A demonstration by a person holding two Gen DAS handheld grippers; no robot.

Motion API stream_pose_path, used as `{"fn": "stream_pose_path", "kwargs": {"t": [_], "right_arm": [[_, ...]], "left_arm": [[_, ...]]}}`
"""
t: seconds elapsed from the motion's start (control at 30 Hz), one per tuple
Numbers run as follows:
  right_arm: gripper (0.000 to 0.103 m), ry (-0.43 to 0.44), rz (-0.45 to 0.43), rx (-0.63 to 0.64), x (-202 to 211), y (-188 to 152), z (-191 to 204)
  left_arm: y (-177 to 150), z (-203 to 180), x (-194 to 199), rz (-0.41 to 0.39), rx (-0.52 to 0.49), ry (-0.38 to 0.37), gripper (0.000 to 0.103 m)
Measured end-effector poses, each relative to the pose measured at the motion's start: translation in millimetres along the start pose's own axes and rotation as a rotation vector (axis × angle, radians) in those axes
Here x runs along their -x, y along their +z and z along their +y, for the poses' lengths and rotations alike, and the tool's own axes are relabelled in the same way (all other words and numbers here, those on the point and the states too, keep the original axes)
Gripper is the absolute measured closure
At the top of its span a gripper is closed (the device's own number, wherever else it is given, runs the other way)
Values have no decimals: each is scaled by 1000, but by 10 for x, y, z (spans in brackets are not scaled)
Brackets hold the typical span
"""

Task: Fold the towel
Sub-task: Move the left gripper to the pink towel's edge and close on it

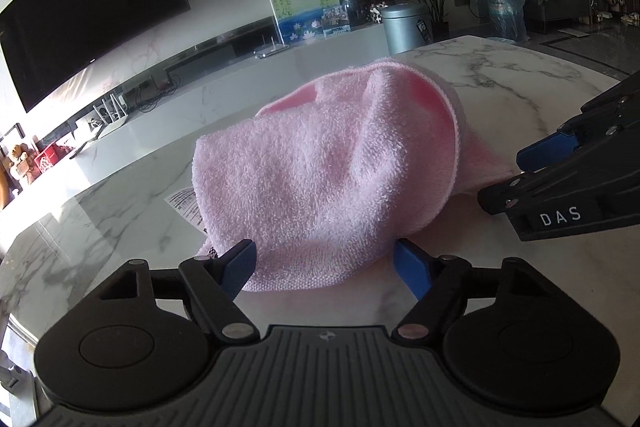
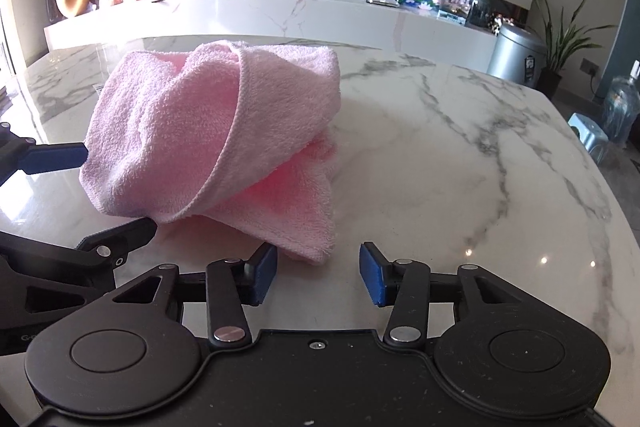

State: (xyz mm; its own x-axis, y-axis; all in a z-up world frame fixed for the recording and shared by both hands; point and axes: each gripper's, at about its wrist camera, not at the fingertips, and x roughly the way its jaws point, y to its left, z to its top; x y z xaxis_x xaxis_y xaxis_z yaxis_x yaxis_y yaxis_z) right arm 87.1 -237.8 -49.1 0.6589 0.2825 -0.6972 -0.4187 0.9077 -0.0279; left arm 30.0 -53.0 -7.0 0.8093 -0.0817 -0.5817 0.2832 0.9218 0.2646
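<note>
White marble tabletop [image 2: 460, 131]. Wall-mounted TV [image 1: 88, 7] hung above a long white console [image 2: 280, 15]. Metal bin [image 1: 406, 27], potted plant [image 2: 560, 43], water jug [image 1: 506, 13] beyond. Sunlight glared left, possibly from a window.

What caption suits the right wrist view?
Open right gripper faces a crumpled pink towel on a marble table.

Pink towel [image 1: 316, 183]; white/grey-veined marble table [image 2: 460, 155]; blue tool pads [image 2: 264, 277].

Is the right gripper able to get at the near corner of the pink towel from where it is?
Probably yes: the right gripper is open, and the towel corner lies just ahead with nothing between.
</note>
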Motion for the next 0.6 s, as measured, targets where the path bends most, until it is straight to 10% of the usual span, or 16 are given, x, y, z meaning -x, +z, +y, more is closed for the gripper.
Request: {"fn": "stream_pose_path", "kwargs": {"t": [0.27,0.6], "right_arm": [[87,48,3,-26,37,-13,-18],[96,-44,14,-22,204,-23,-93]], "left_arm": [[10,135,18,-3,74,-80,75],[100,290,261,-6,114,-56,86]]}}
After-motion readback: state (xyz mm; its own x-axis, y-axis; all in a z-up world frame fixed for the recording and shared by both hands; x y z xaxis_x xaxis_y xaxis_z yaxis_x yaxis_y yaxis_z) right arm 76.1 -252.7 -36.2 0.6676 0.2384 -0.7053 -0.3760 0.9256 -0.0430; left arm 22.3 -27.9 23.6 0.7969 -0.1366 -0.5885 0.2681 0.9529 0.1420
